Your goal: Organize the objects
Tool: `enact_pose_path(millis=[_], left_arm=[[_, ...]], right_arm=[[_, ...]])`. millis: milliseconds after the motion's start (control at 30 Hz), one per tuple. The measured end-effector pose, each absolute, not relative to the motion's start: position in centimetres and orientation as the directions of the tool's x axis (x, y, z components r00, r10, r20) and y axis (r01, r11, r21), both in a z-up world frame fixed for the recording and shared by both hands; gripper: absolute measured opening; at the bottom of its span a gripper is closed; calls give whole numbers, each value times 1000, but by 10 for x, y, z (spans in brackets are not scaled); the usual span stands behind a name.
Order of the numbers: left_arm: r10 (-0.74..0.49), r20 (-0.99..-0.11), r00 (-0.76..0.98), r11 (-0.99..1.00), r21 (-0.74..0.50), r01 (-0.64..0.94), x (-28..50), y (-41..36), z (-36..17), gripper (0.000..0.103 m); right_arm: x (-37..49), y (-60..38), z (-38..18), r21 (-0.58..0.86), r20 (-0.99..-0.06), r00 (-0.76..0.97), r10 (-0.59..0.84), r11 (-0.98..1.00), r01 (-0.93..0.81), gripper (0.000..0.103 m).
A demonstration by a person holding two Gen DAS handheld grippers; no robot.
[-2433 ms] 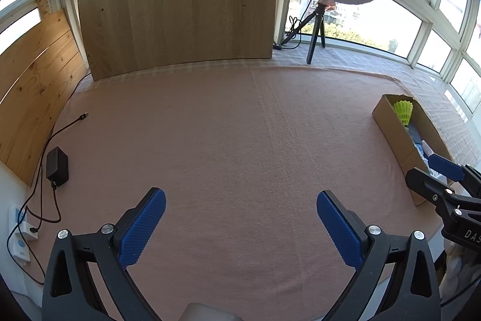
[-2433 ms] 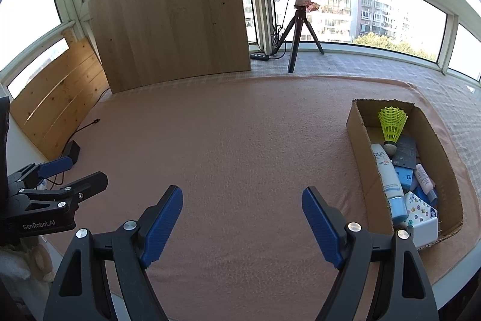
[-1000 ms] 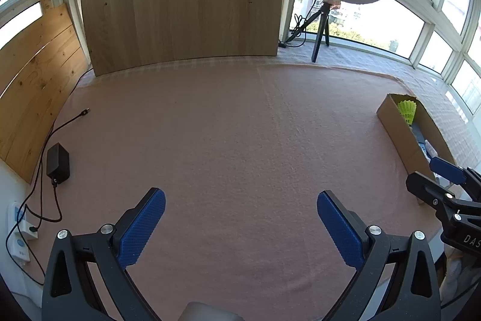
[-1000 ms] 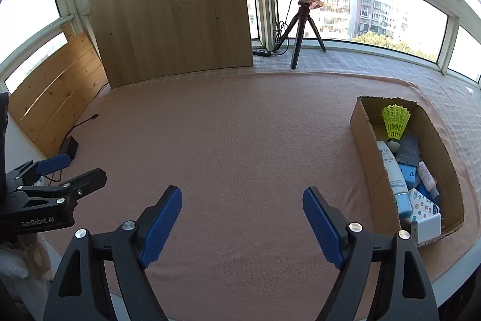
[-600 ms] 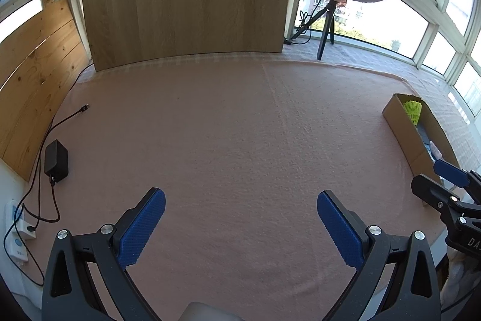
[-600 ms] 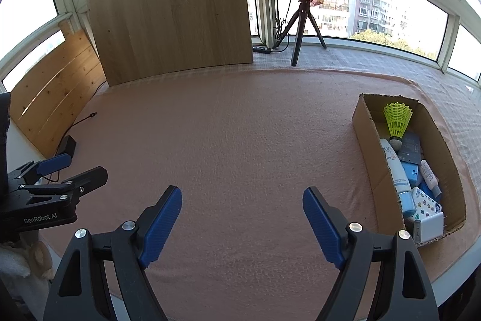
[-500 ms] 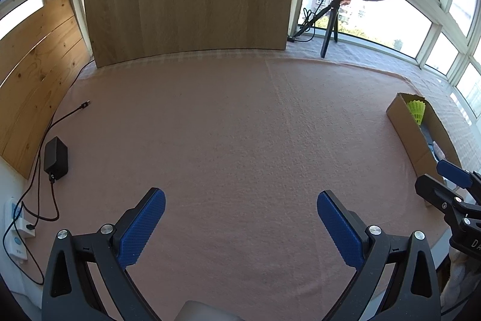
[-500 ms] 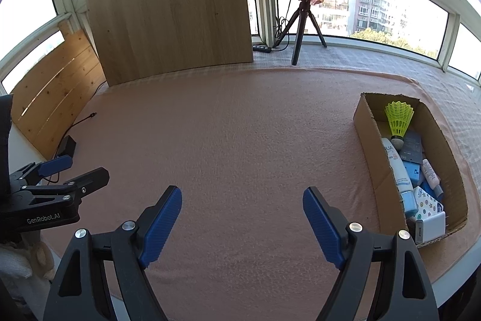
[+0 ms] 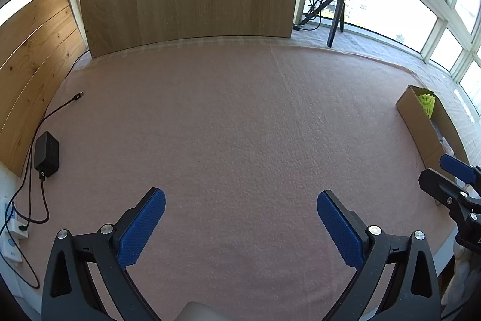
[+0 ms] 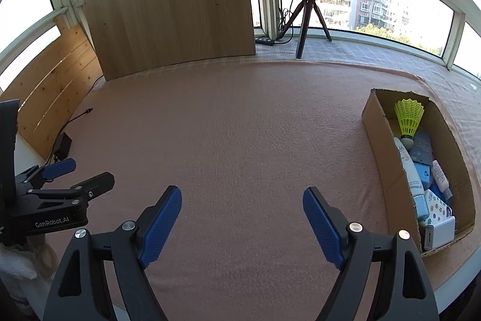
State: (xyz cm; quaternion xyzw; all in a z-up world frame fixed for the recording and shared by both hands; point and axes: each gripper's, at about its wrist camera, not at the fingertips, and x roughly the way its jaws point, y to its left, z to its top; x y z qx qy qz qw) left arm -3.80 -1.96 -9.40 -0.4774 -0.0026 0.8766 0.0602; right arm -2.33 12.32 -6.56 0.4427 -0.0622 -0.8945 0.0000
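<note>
Both tools hover over the bare pink cloth (image 10: 240, 140). Left gripper (image 9: 240, 218) has its jaws spread wide, nothing between the blue pads; right gripper (image 10: 242, 215) likewise spread and empty.

Task's things are all in the cardboard box (image 10: 378, 128) at the right edge of the cloth: a yellow-green shuttlecock (image 10: 408, 118) at the far end, a white tube (image 10: 410, 170) along the left wall, a small white bottle (image 10: 439, 174), a patterned pouch (image 10: 436, 208) and a white block (image 10: 440, 233) at the near end. Nothing loose shows on the cloth — only a black adapter (image 9: 46, 151) and its cable at the far left.

Judgement: sorting looks done, or the box contents are next. If reaching in, use the right gripper, come from above, stay clear of the left wall, and take the shuttlecock by its cork — its skirt would likely crush.
</note>
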Motion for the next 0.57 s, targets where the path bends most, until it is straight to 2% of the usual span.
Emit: enact_pose_path(millis=[567], left_arm=[[110, -869, -483, -993, -81, -81, -62, -14, -132, 102]], right_arm=[[-54, 125, -101, 111, -837, -543, -62, -992, -57, 80]])
